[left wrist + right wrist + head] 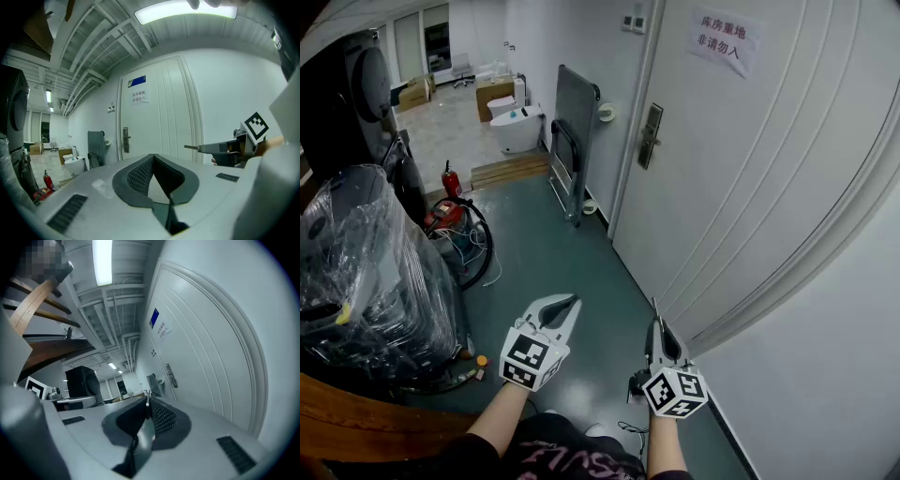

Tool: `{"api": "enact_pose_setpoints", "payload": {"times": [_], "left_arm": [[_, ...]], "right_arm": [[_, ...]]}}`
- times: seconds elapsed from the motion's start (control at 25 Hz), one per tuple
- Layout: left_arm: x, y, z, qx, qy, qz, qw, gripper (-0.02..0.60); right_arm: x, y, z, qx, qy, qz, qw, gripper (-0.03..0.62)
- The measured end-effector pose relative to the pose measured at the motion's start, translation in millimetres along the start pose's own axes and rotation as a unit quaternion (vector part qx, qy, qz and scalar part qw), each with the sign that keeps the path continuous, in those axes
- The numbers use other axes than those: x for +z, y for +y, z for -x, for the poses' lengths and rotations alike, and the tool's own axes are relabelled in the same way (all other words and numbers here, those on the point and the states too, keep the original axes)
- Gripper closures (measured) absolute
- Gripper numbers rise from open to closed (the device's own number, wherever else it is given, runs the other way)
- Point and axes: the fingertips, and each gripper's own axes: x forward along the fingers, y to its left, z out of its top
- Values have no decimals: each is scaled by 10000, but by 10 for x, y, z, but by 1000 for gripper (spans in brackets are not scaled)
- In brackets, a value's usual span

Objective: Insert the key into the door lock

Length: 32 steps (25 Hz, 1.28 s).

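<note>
The white door (750, 178) stands shut on the right, far ahead of both grippers, with a metal lock plate and handle (649, 136) on its left edge. The same lock (125, 139) shows small in the left gripper view, and in the right gripper view the lock (171, 376) is right of the jaws. My right gripper (656, 322) is shut on a thin metal key (653, 307) that points towards the door. The key's blade (147, 398) sticks up between the pads, and the key (191, 147) also juts from the right gripper. My left gripper (574, 300) is shut and empty.
A folded grey trolley (572, 141) leans on the wall left of the door. A plastic-wrapped machine (366, 272), a red extinguisher (450, 178) and coiled cables (473, 248) crowd the left. Grey-green floor (553, 244) runs between them and the door. A paper notice (724, 39) hangs on the door.
</note>
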Motion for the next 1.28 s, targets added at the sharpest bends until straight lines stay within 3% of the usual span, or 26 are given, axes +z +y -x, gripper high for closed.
{"api": "enact_pose_setpoints", "payload": {"times": [0.72, 1.28], "left_arm": [[-79, 82, 120, 26, 8, 52, 10000, 569], [-278, 384, 398, 14, -8, 196, 9998, 569]], "right_arm": [[-89, 174, -21, 110, 90, 111, 9998, 514], [-325, 499, -127, 71, 141, 91, 9998, 514]]}}
